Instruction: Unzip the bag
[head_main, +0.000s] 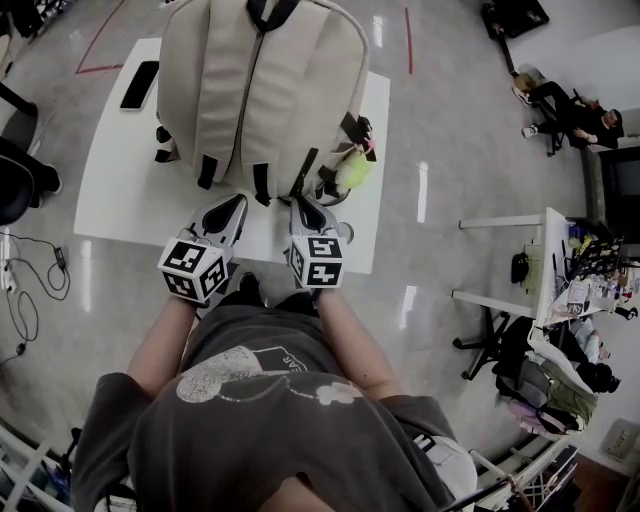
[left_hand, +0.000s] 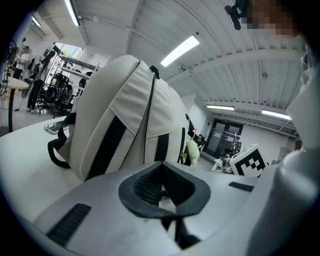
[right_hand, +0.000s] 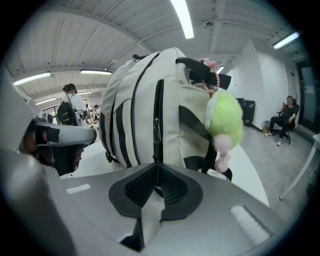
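A cream backpack (head_main: 262, 90) with black straps stands on the white table (head_main: 120, 190). In the right gripper view its side zip runs straight down, and a metal zipper pull (right_hand: 156, 129) with a black tab hangs from it into my jaws. My right gripper (right_hand: 157, 172) is shut on that tab, at the bag's near right corner (head_main: 303, 205). A lime plush charm (right_hand: 224, 117) hangs just right of the zip. My left gripper (head_main: 232, 205) sits beside it at the bag's near edge, its jaws together (left_hand: 161, 172) with nothing seen between them.
A black phone (head_main: 139, 85) lies on the table left of the bag. A cluttered desk (head_main: 560, 270) and seated people (head_main: 575, 115) are off to the right. A dark chair (head_main: 15, 170) and floor cables (head_main: 30, 290) are on the left.
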